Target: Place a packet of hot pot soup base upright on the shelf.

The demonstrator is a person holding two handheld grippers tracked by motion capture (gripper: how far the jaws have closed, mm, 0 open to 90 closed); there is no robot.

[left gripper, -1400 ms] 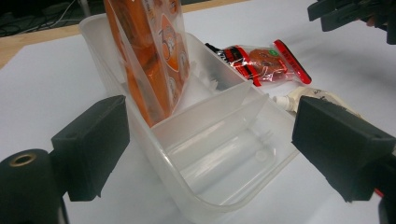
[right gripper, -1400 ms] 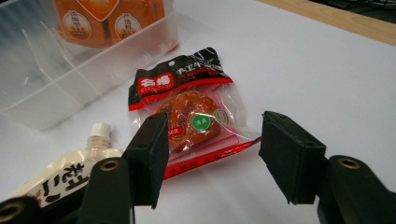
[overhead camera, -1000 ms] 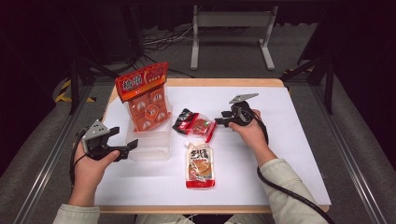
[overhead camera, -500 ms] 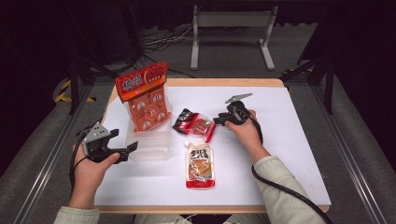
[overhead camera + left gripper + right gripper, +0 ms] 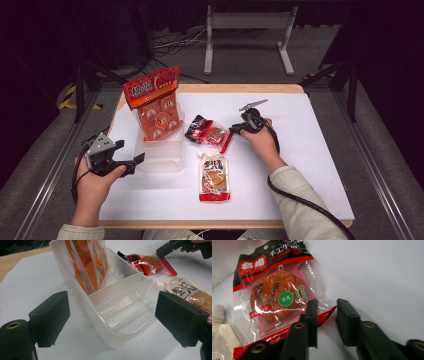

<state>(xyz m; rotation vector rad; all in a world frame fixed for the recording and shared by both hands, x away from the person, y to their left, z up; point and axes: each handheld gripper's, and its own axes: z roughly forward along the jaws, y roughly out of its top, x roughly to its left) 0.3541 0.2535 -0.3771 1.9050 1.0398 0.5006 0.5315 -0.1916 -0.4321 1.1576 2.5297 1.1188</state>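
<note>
red snack pouch (image 5: pixel 274 297): "ming yang" logo, green "清真" sticker.

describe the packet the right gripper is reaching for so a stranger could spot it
On the white table, look right of the clear plastic bin. The packet lies flat at the right gripper, above the beige spouted pouch: black-and-red edges, a clear window showing a brown disc.

The red-and-black clear-film snack packet (image 5: pixel 277 297) is glossy and crinkled. The translucent plastic bin (image 5: pixel 120 315) looks smooth, faintly frosted. The white tabletop (image 5: pixel 310 150) is matt, edged in wood.
</note>
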